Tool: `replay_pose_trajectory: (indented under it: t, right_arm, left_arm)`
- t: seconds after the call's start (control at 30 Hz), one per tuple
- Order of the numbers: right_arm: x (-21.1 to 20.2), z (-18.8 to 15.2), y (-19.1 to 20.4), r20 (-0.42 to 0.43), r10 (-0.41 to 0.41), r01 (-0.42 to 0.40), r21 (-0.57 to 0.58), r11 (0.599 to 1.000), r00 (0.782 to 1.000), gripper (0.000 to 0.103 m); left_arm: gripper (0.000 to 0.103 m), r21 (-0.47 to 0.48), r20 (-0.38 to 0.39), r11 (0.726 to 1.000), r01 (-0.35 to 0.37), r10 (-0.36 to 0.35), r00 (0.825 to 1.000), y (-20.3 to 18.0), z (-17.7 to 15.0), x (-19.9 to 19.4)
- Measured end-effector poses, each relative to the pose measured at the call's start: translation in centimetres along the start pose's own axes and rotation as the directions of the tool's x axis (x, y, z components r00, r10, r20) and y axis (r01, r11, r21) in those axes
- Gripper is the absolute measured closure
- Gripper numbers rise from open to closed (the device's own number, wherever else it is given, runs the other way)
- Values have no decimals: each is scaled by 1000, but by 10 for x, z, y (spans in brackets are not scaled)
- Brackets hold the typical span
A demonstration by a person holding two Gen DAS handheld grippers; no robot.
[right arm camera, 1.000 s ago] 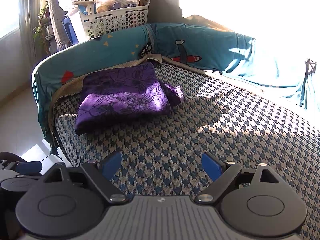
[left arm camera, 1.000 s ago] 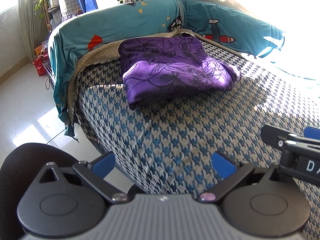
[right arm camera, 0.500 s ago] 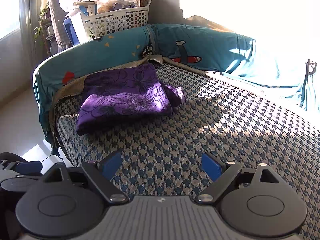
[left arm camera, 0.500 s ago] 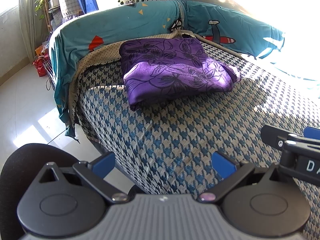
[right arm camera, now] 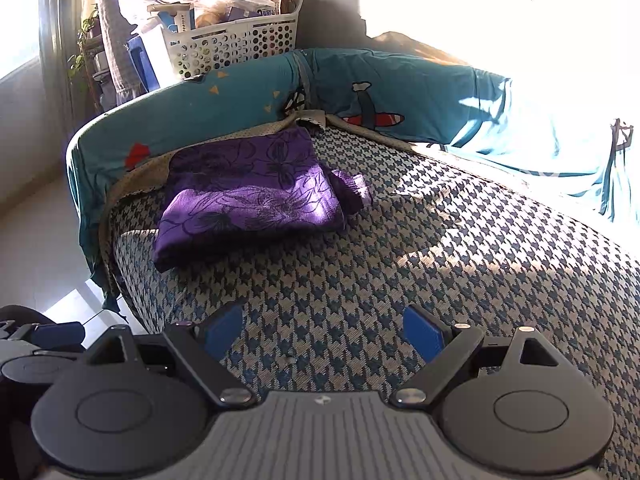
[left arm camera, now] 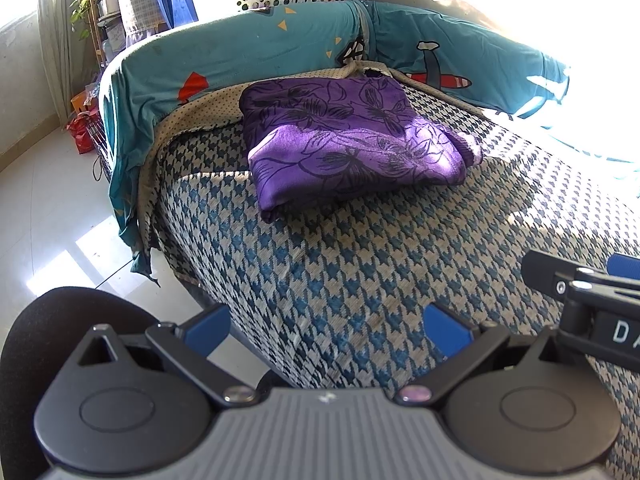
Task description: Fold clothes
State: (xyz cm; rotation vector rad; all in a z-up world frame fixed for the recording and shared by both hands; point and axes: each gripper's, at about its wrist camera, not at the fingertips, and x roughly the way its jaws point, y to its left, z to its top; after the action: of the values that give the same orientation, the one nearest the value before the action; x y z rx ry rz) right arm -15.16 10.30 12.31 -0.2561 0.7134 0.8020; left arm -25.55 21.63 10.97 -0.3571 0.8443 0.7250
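A purple cloth with dark flower lines (left arm camera: 352, 140) lies folded on the blue-and-white checked cover (left arm camera: 360, 272), near its far corner by the teal sheet with pictures (left arm camera: 248, 48). The left gripper (left arm camera: 327, 326) and the right gripper (right arm camera: 323, 332) both hang over the cover near the front, wide open with nothing between their blue fingers (right arm camera: 422, 332), well apart from the cloth
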Motion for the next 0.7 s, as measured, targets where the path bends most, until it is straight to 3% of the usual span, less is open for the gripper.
replay_pose_trajectory:
  t: [0.7]
  right_arm:
    - [-2,1,3,4,1,-1,1,1000,1000,15]
  left_arm:
    - [0,-3,7,1000,0,0,1000,1,-1,-3]
